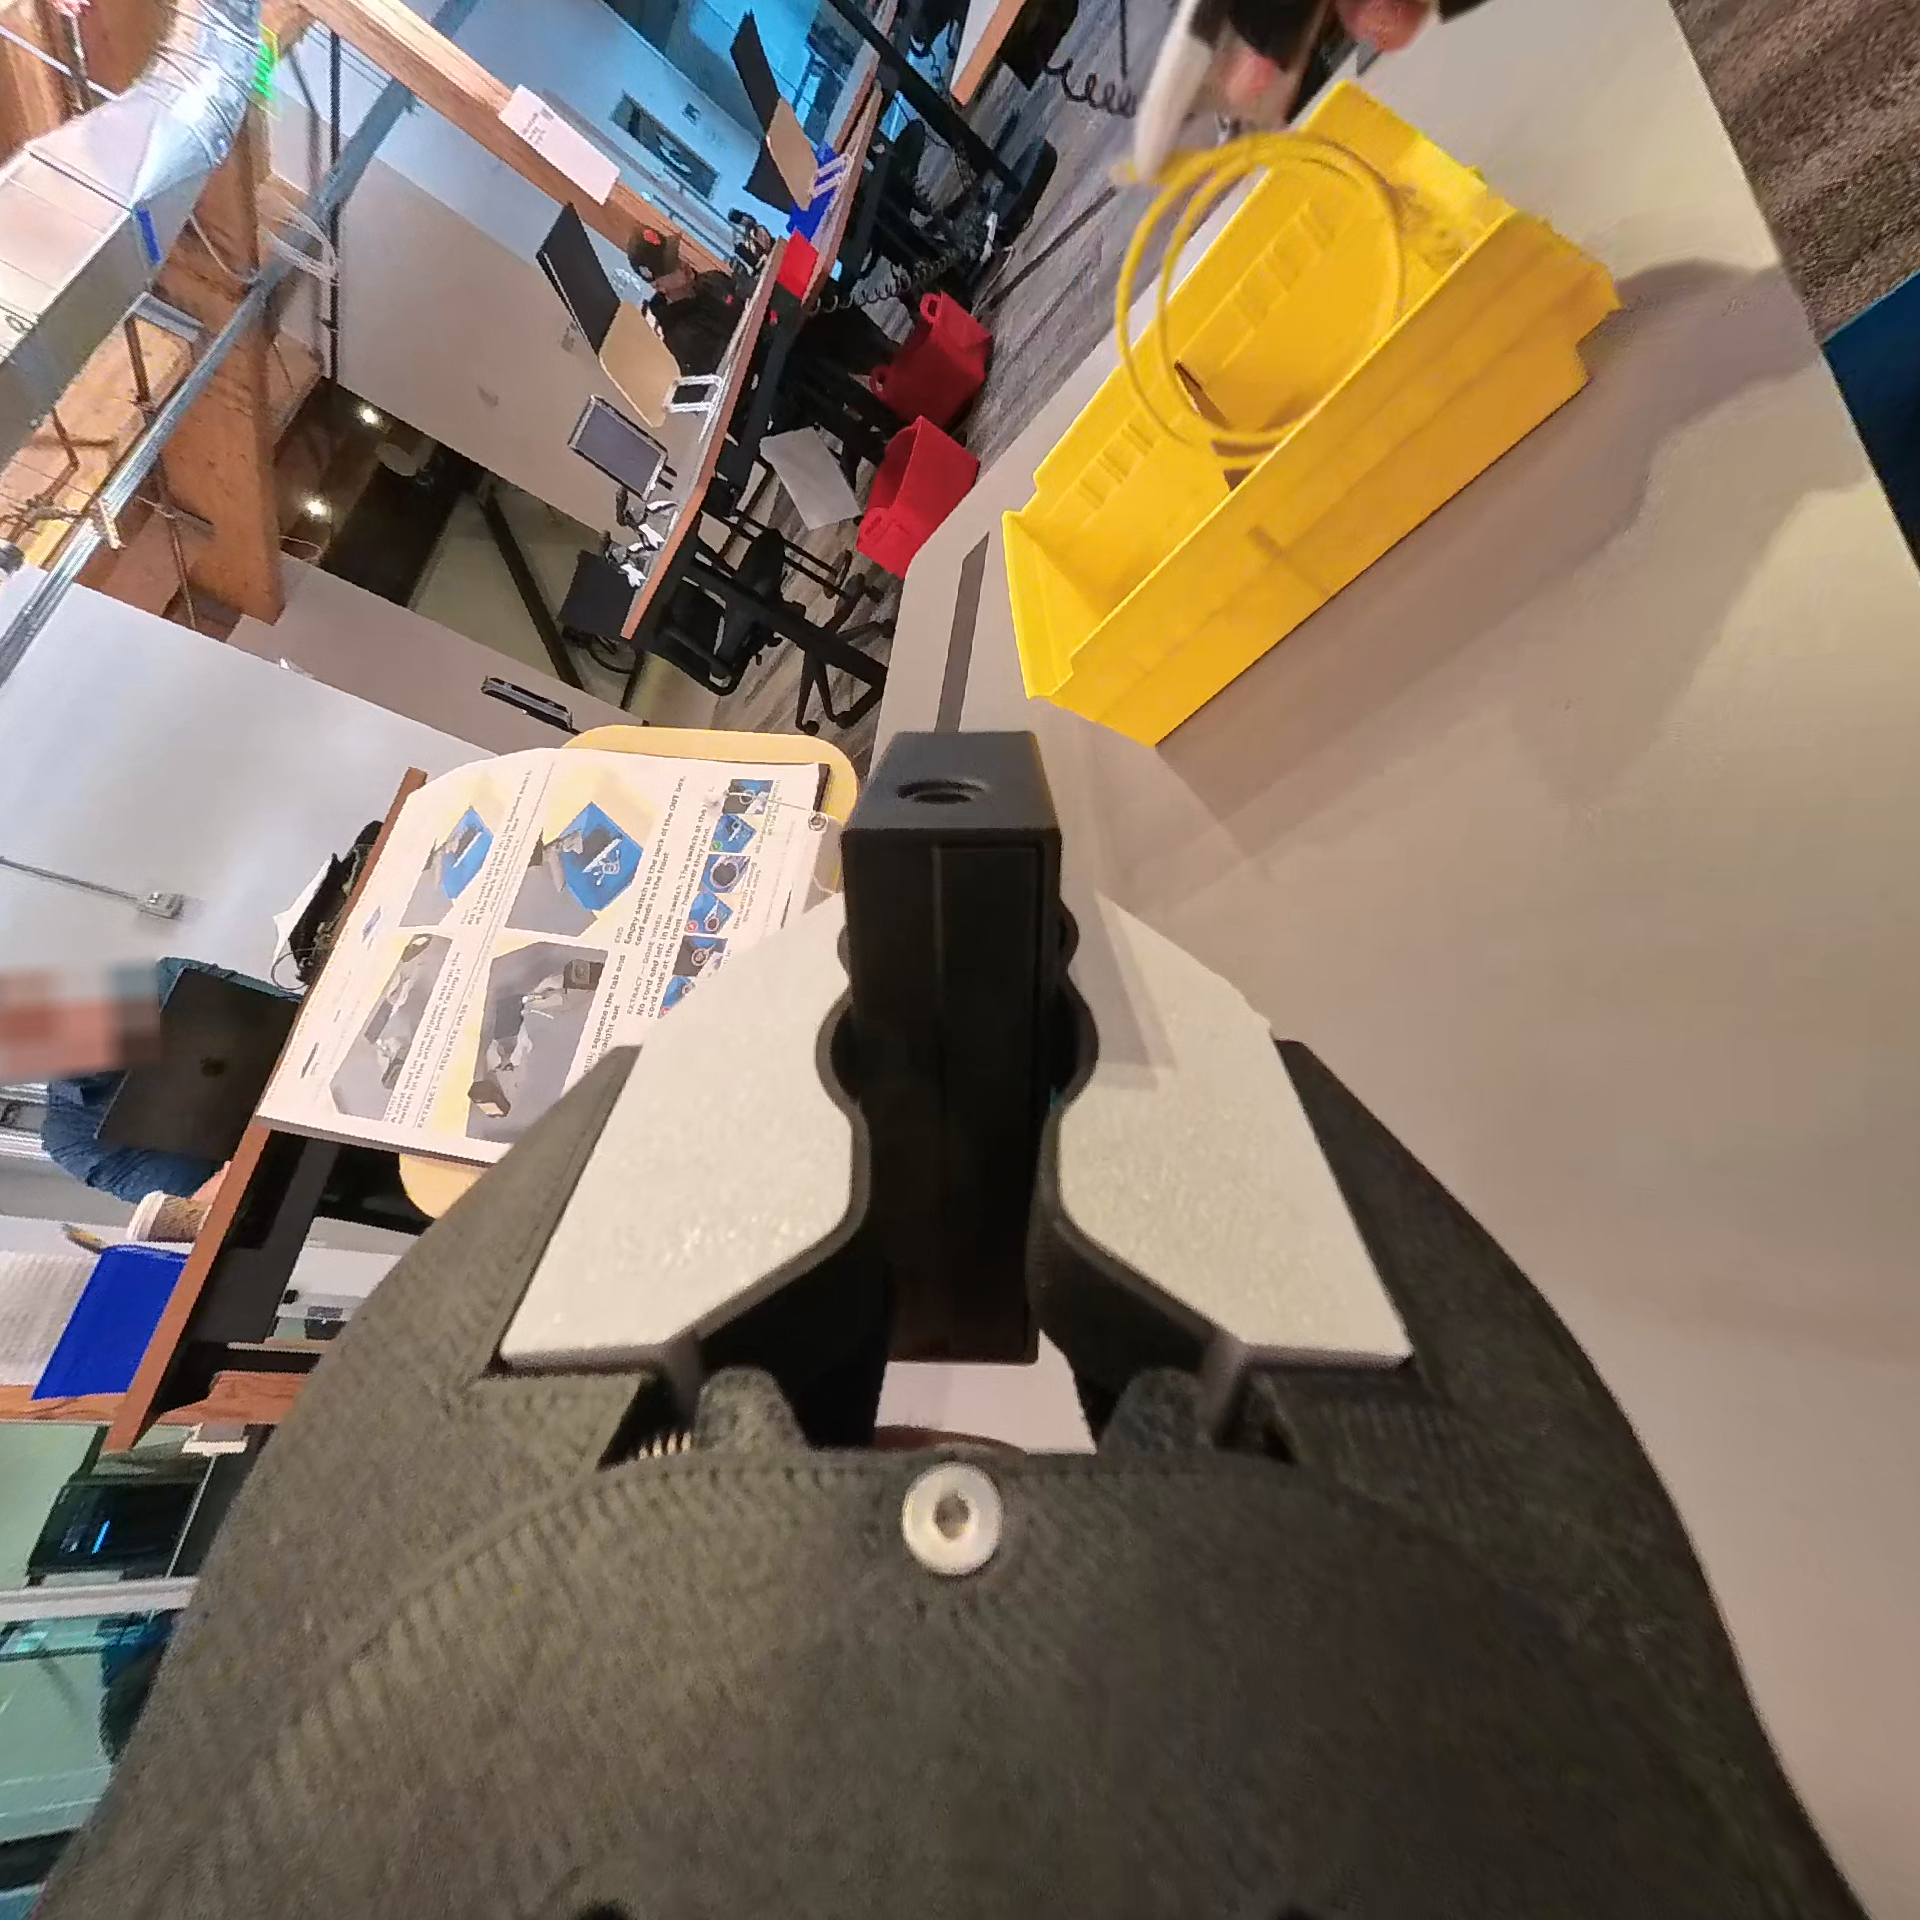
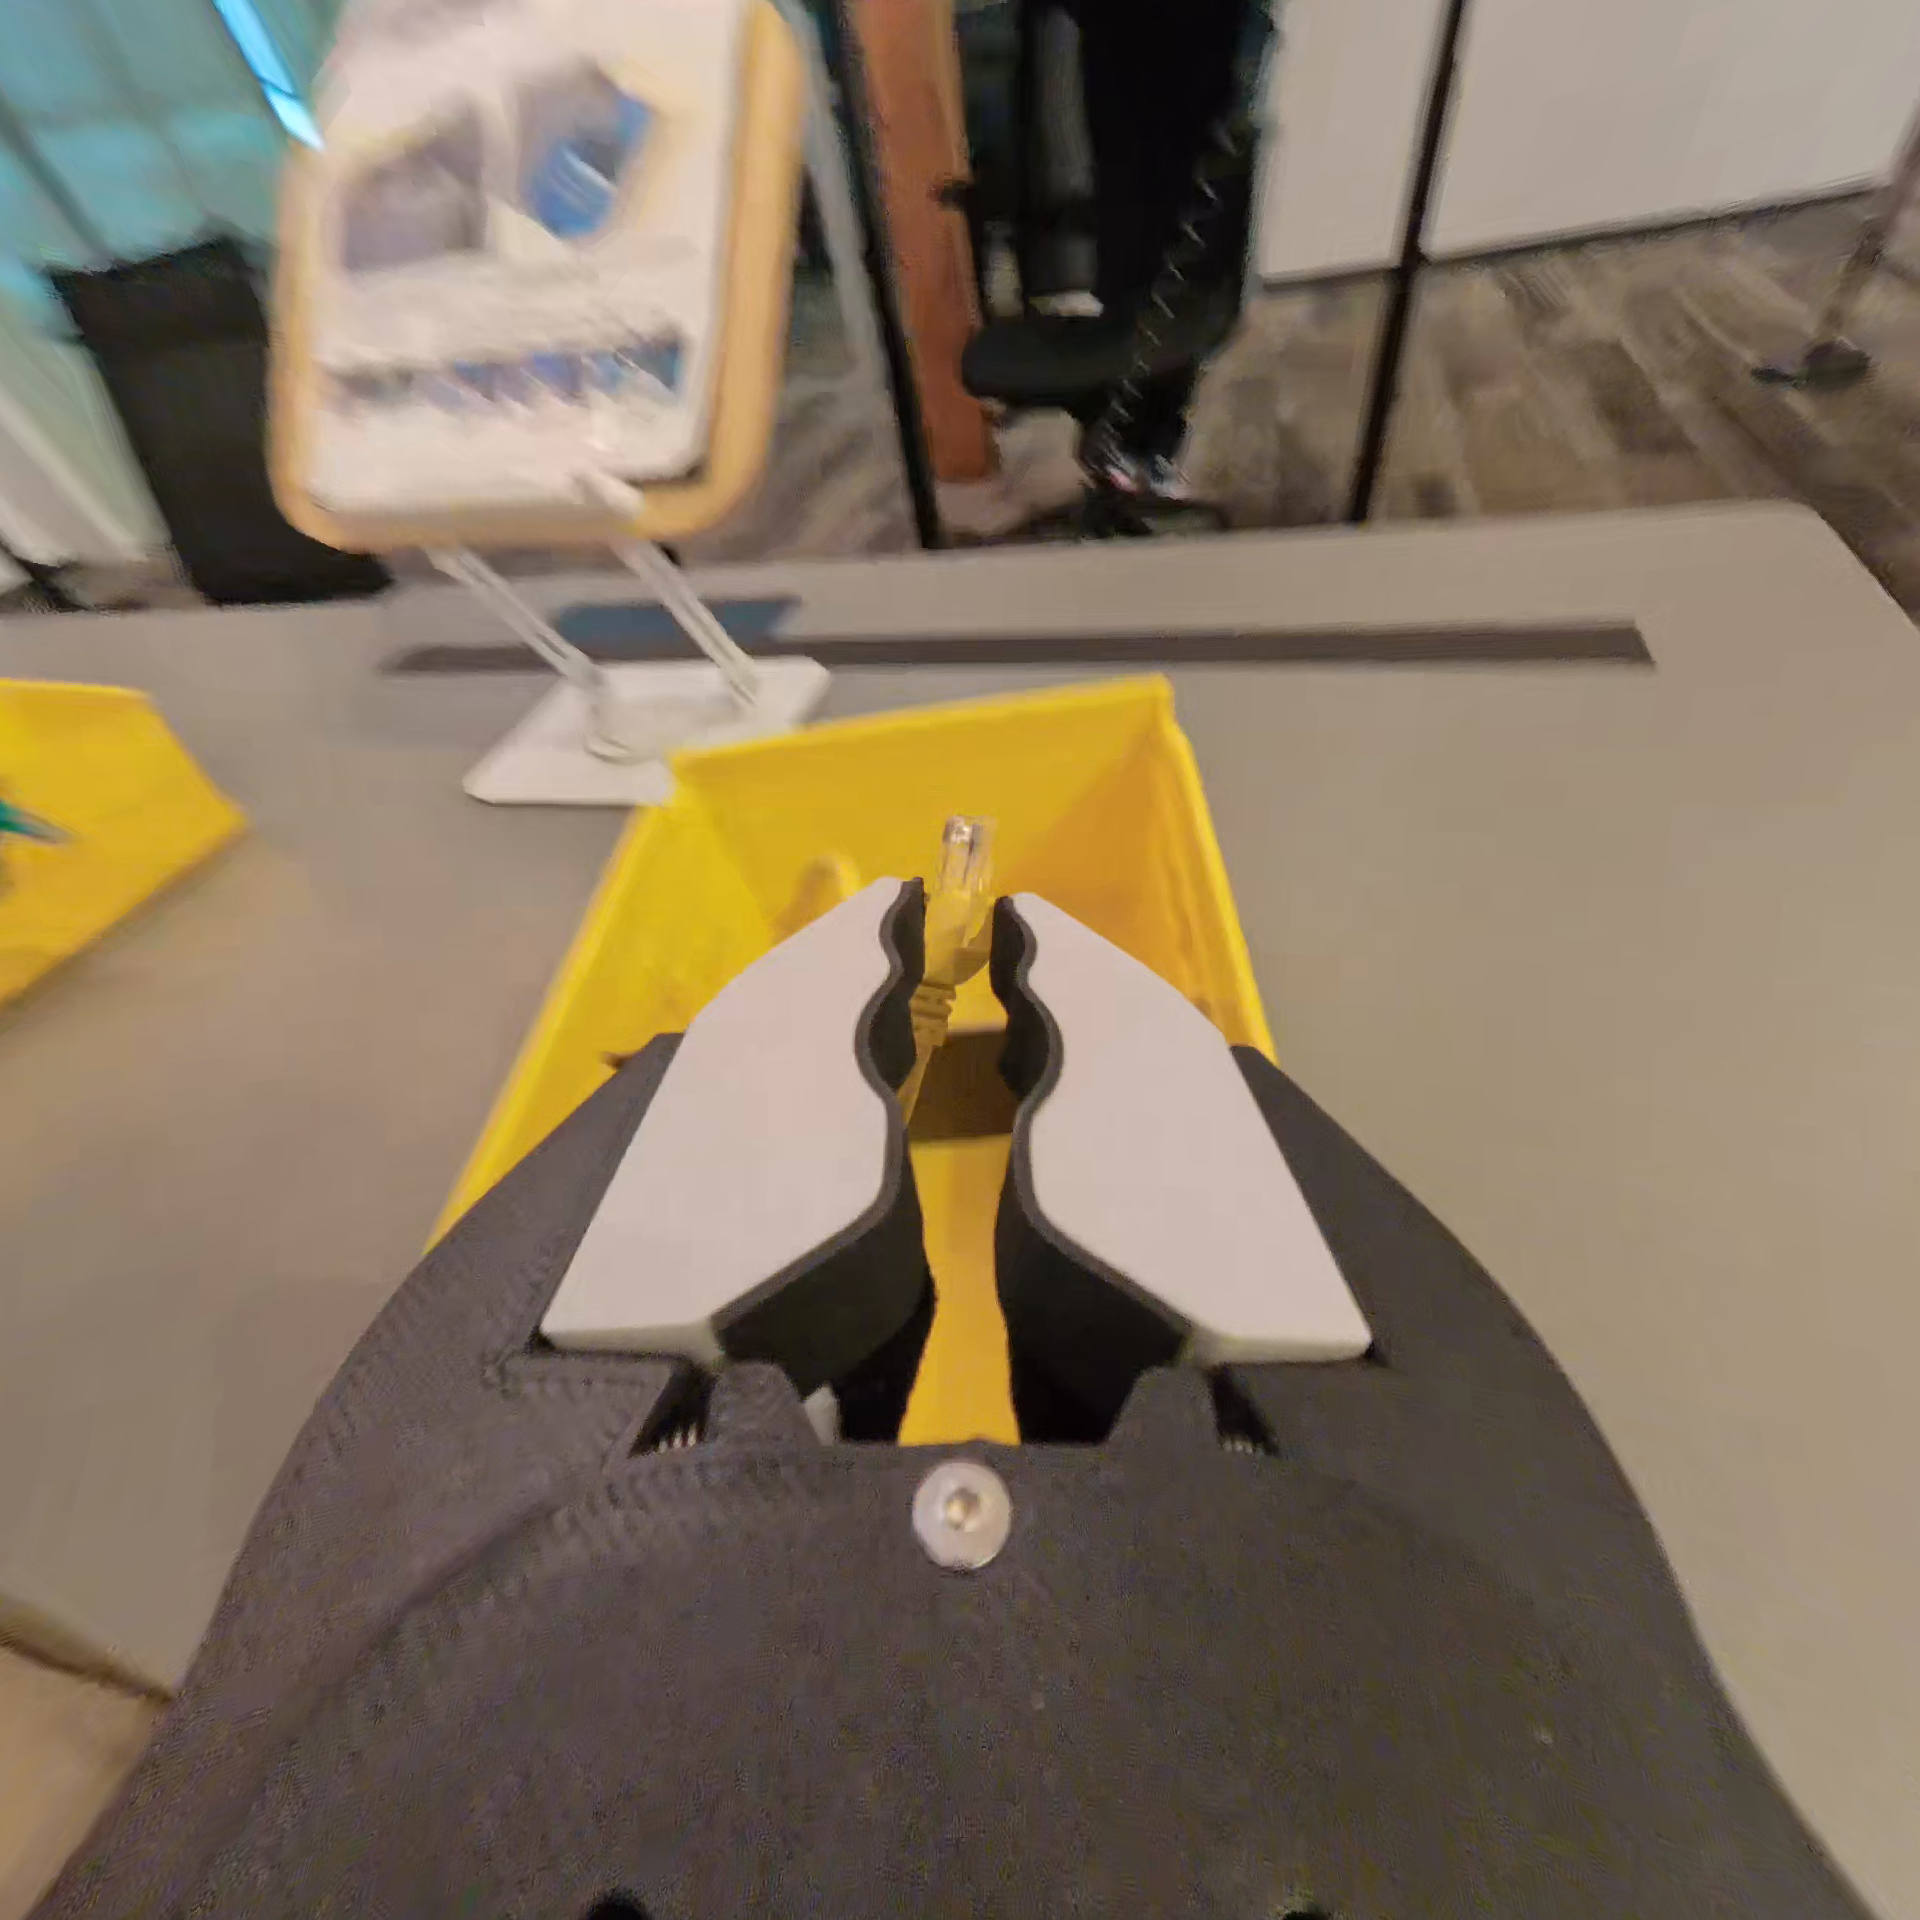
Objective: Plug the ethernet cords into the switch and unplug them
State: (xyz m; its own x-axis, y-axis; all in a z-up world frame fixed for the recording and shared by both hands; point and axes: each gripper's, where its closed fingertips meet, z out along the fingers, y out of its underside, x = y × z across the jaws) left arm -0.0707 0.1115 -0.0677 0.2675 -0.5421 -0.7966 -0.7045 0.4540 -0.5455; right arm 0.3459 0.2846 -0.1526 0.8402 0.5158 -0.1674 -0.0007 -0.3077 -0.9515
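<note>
My left gripper (image 1: 951, 997) is shut on a black box-shaped switch (image 1: 951, 935), holding it end-on above the grey table; its ports are hidden. My right gripper (image 2: 956, 914) is shut on the yellow ethernet cord (image 2: 951, 951) just behind its clear plug (image 2: 966, 842), which points forward over a yellow bin (image 2: 914, 769). In the left wrist view the same cord (image 1: 1257, 301) loops in the air above the yellow bin (image 1: 1299, 540), and the right gripper (image 1: 1174, 94) shows blurred at the top holding its end.
An instruction sheet on a wooden board stands on a clear stand (image 2: 520, 291) at the table's back, also in the left wrist view (image 1: 520, 956). A second yellow bin (image 2: 94, 821) sits at the left. A dark slot (image 2: 1143, 646) runs along the grey table (image 2: 1558, 935). The tips of one gripper are about 45 centimetres away from the tips of the other.
</note>
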